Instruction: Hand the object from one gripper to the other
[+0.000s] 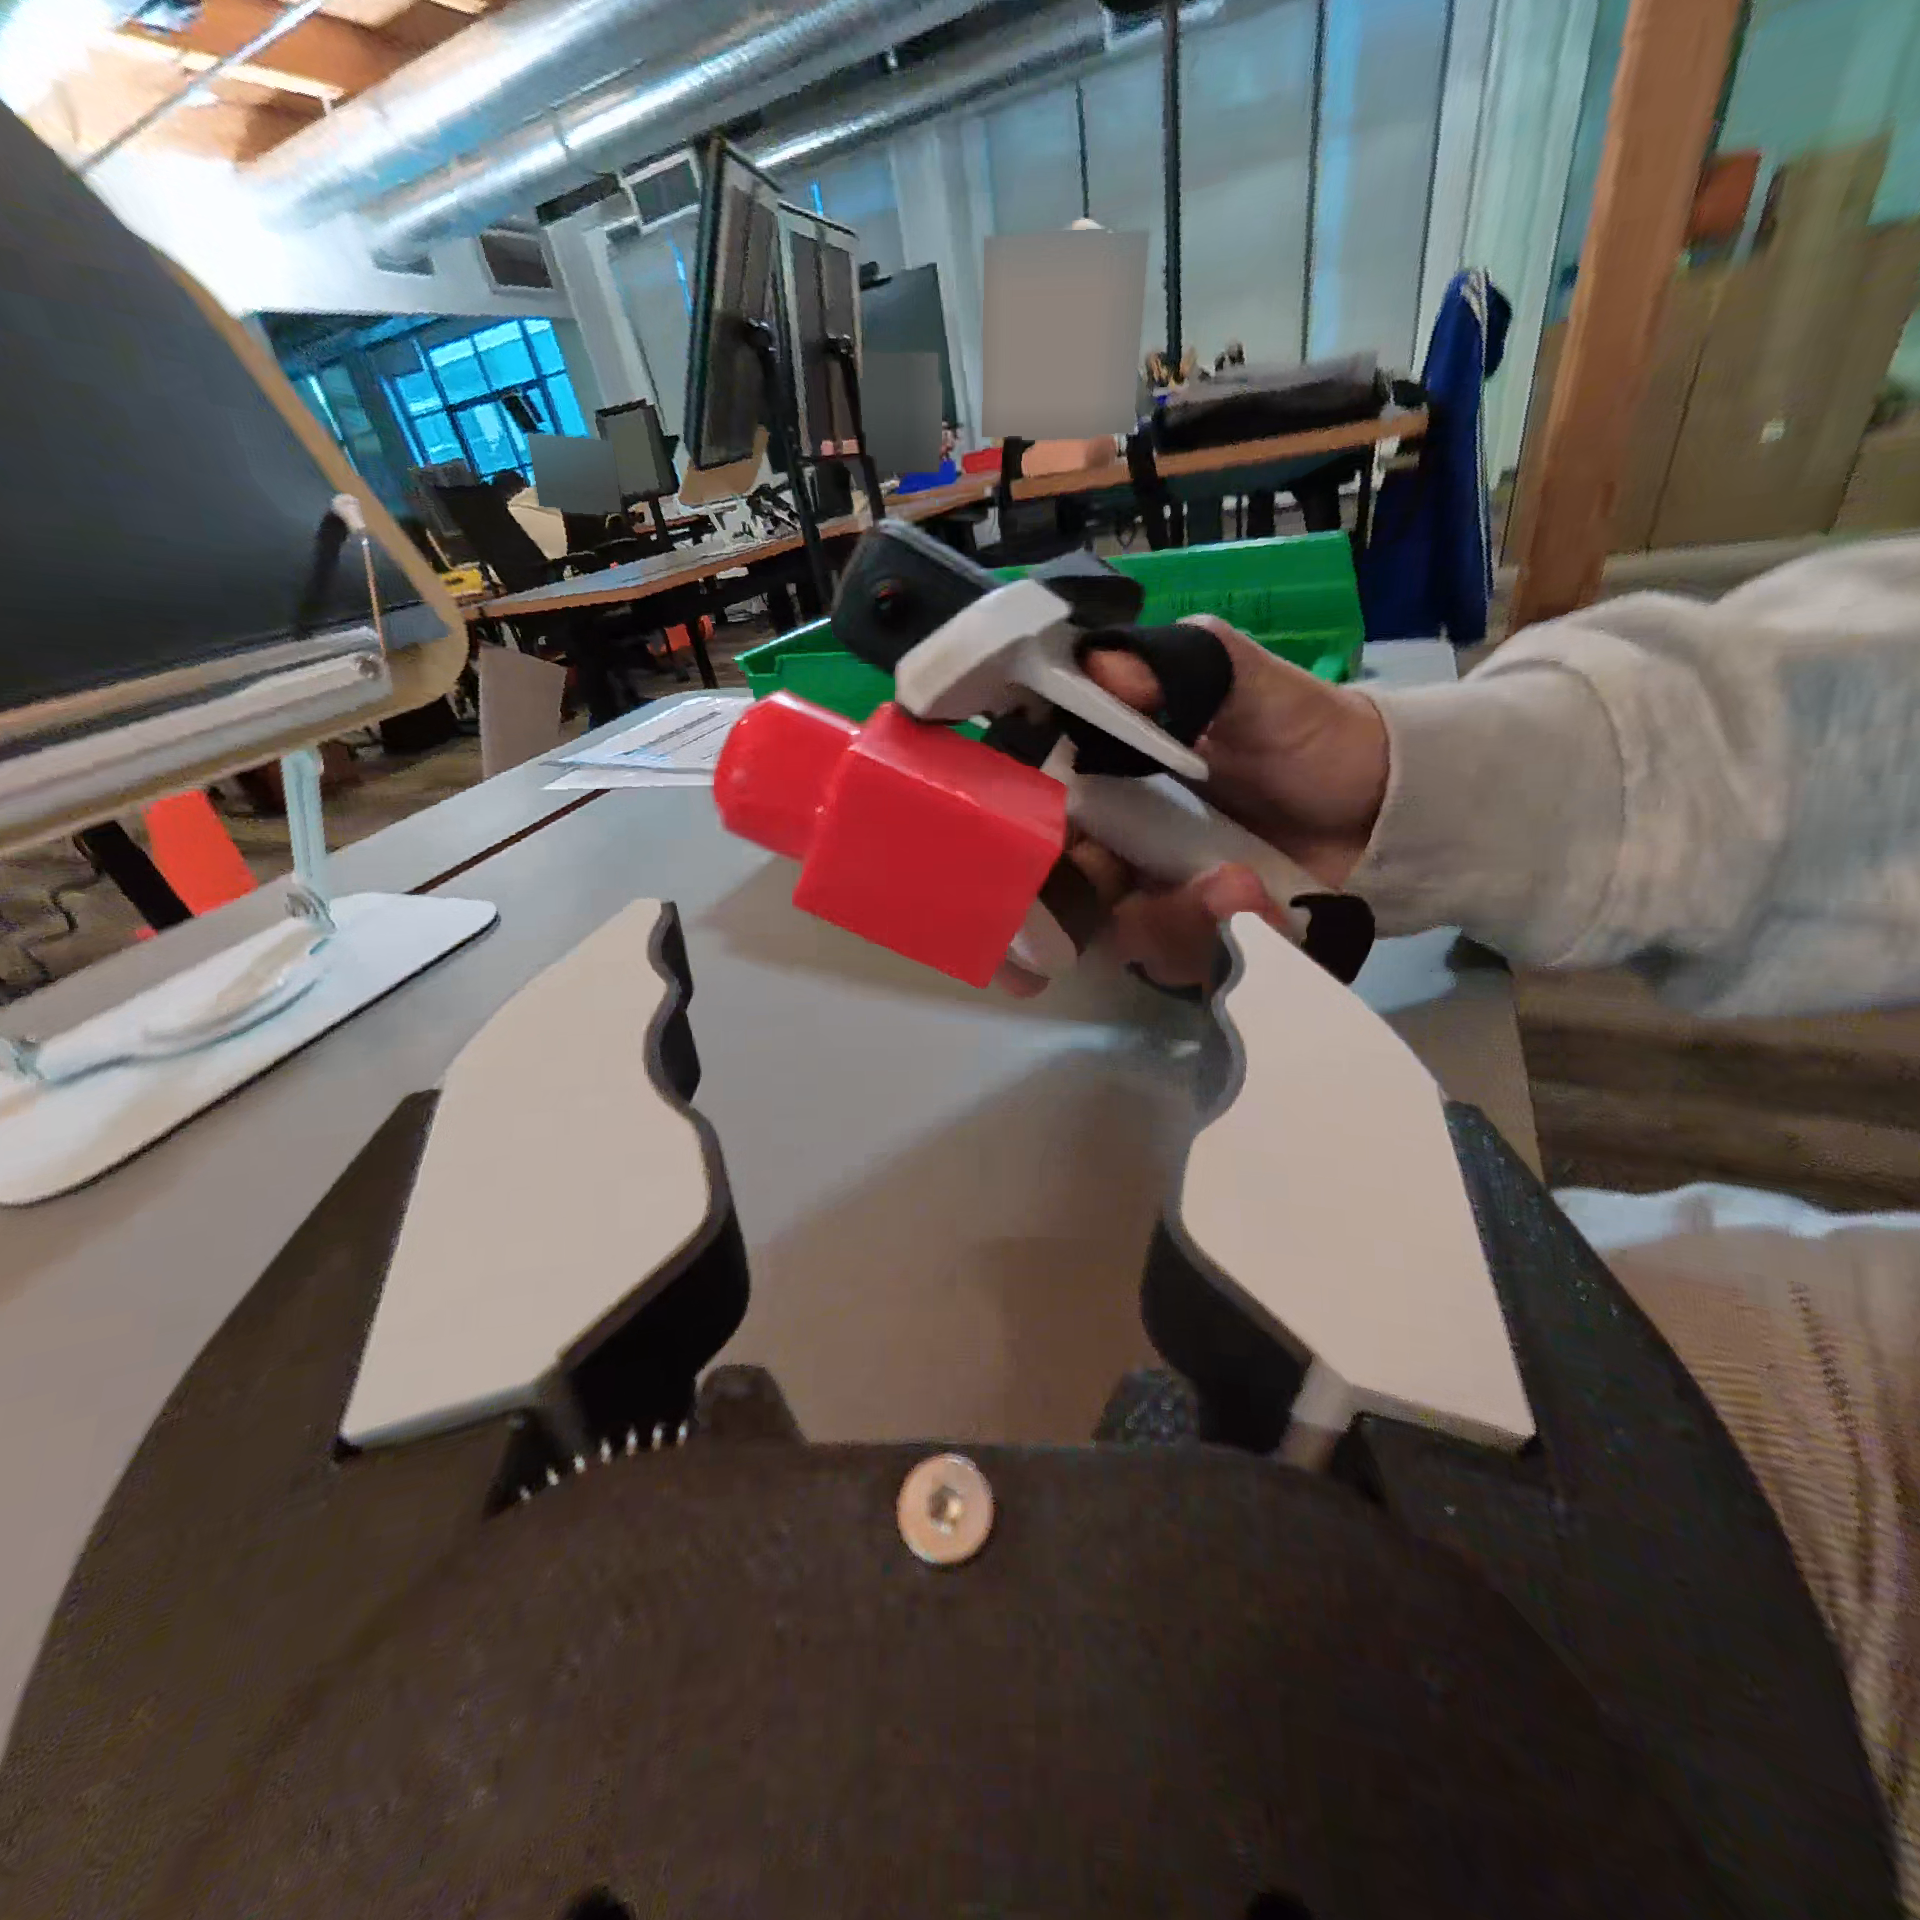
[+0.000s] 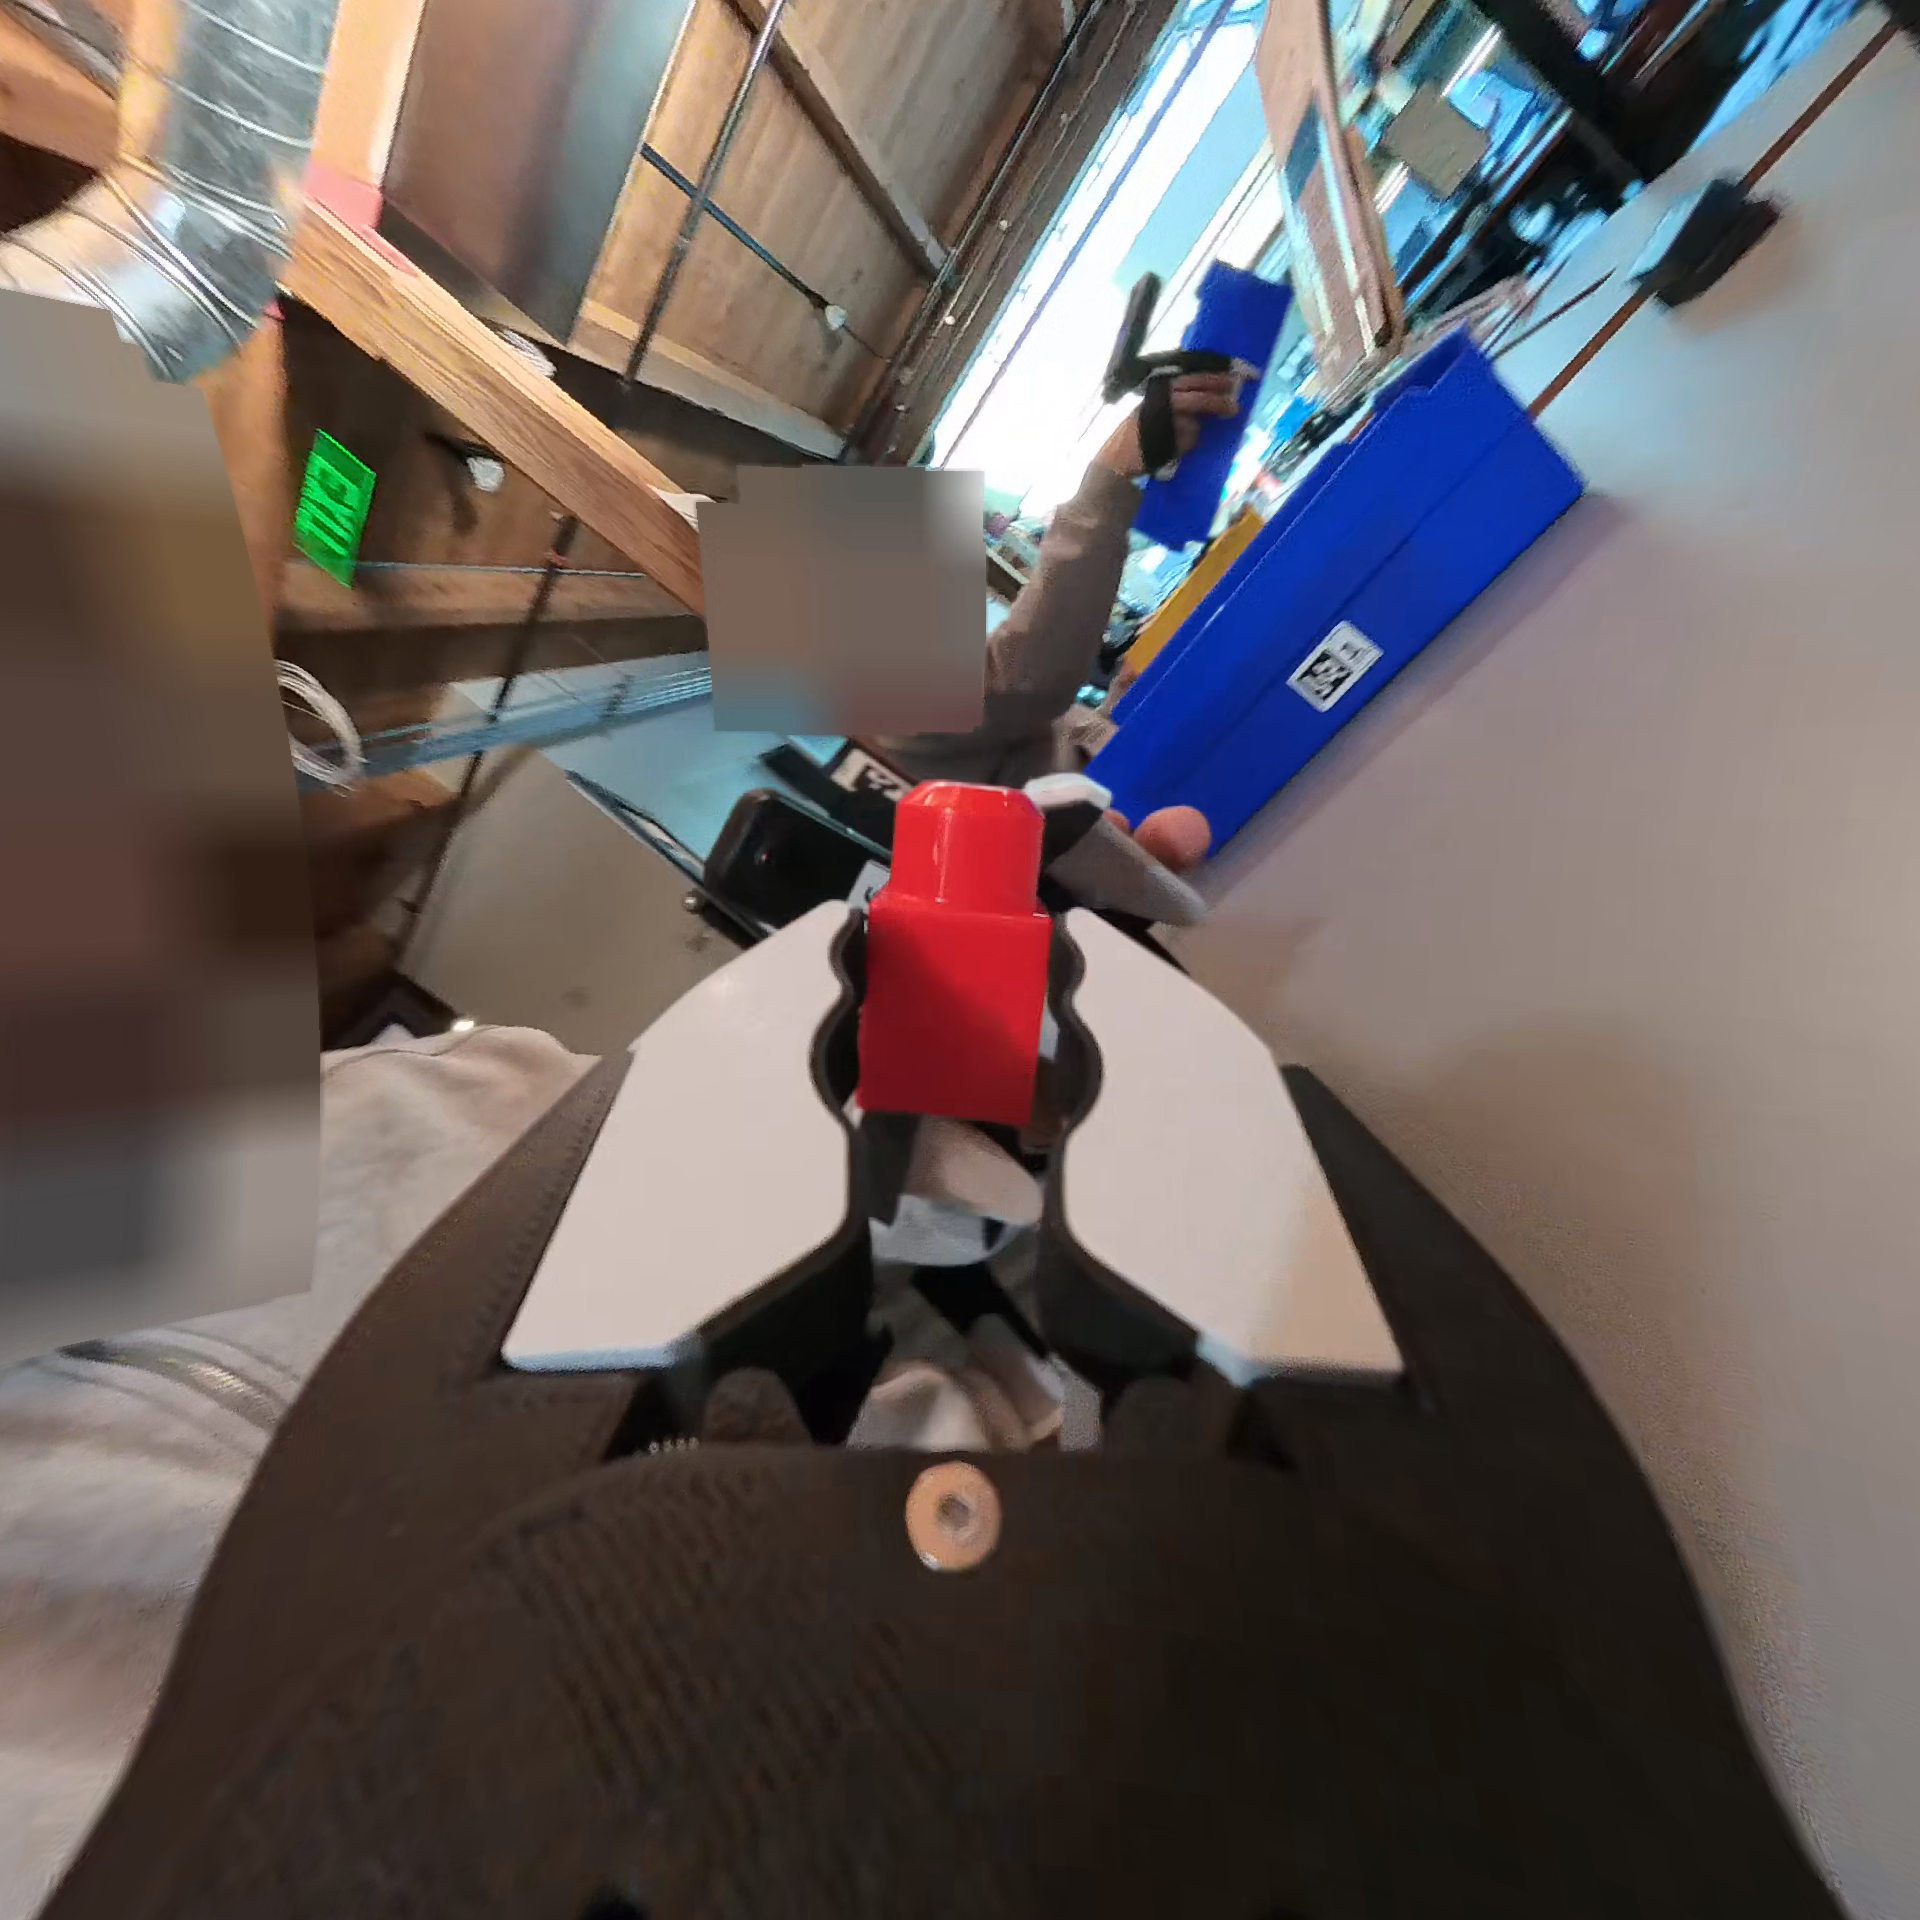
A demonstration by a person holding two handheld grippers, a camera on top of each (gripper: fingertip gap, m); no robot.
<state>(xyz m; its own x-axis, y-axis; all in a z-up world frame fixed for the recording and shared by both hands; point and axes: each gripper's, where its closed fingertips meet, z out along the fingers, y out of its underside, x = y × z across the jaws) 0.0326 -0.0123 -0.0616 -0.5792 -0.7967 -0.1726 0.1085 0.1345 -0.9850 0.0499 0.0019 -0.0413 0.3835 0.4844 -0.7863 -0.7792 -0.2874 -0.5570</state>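
Right gripper (image 2: 956, 1023) pinches the red block (image 2: 951, 1013) by its square body, stud end left sticking out, presumably so the receiver has something to grab; left gripper (image 1: 951, 997) spread wide and empty, block just beyond its tips over the table (image 1: 914, 1195); handover not yet made.

Bright indoor daylight, fisheye edge warping, slight motion blur

Your left gripper (image 1: 940, 1023) has a black ribbed body, white finger (image 1: 551, 1164) plates with wavy black inner edges, and a silver hex screw (image 1: 943, 1509) low in the frame; your right gripper (image 2: 954, 1003) looks the same. You wear a pale grey sleeve (image 1: 1662, 769)
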